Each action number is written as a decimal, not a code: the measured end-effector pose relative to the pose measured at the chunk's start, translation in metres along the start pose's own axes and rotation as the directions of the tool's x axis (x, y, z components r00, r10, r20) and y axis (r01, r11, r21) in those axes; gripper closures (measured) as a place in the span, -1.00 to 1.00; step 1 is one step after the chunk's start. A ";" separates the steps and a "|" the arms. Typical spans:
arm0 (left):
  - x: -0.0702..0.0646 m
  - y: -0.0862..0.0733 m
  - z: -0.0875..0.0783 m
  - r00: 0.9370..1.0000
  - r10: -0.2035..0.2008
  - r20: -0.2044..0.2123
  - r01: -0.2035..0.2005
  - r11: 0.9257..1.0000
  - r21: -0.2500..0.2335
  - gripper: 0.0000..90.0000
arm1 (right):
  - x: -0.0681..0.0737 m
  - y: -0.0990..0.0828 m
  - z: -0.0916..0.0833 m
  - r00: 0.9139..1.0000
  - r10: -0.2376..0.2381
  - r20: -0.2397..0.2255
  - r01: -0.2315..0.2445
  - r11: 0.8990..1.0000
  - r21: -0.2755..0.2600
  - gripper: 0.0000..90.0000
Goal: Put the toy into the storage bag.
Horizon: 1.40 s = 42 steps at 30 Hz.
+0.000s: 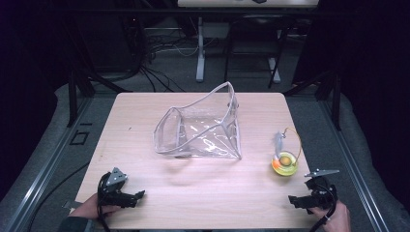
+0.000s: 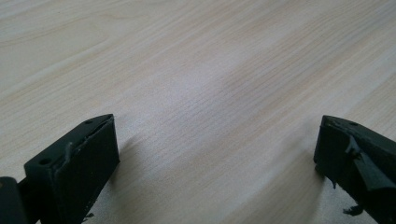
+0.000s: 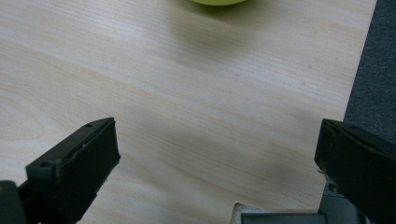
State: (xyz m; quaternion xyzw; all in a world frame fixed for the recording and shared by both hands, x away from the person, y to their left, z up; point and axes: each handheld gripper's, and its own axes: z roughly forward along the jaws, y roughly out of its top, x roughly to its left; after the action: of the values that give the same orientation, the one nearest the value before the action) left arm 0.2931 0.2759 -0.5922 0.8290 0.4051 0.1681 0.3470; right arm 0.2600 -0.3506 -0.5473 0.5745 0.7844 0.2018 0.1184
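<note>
A clear plastic bag [image 1: 200, 128] stands open in the middle of the wooden table [image 1: 145, 183]. At the right lies a small yellow-green bowl-like object [image 1: 284, 164] with an orange ball in it, plus a thin cord and a grey tag. Its yellow-green rim [image 3: 217, 1] peeks in at the top of the right gripper view. My left gripper [image 1: 140, 195] rests near the front left edge, jaws wide open [image 2: 217, 154] over bare wood. My right gripper [image 1: 292, 199] sits at the front right corner, open [image 3: 217, 154], with nothing between its jaws.
The table's right edge [image 3: 359, 74] runs close beside the right gripper, with grey floor beyond. Dark frame legs and cables stand behind the table. Bare wood lies between the bag and both grippers.
</note>
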 end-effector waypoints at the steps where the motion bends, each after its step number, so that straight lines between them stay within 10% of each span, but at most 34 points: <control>1: 0.000 0.000 0.000 1.000 0.003 0.000 -0.003 1.000 0.000 -1.00 | 0.000 0.000 0.000 1.000 0.000 0.000 0.000 1.000 0.000 -1.00; 42: 0.000 0.000 0.000 1.000 0.000 0.000 0.000 1.000 0.000 -1.00 | 0.009 0.032 -0.034 0.997 -0.081 -0.001 0.081 0.993 -0.092 -1.00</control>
State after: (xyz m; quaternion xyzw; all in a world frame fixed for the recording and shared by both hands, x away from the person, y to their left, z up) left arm 0.2930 0.2759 -0.5921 0.8290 0.4050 0.1683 0.3470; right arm 0.2706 -0.3401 -0.5020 0.5357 0.7972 0.2340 0.1506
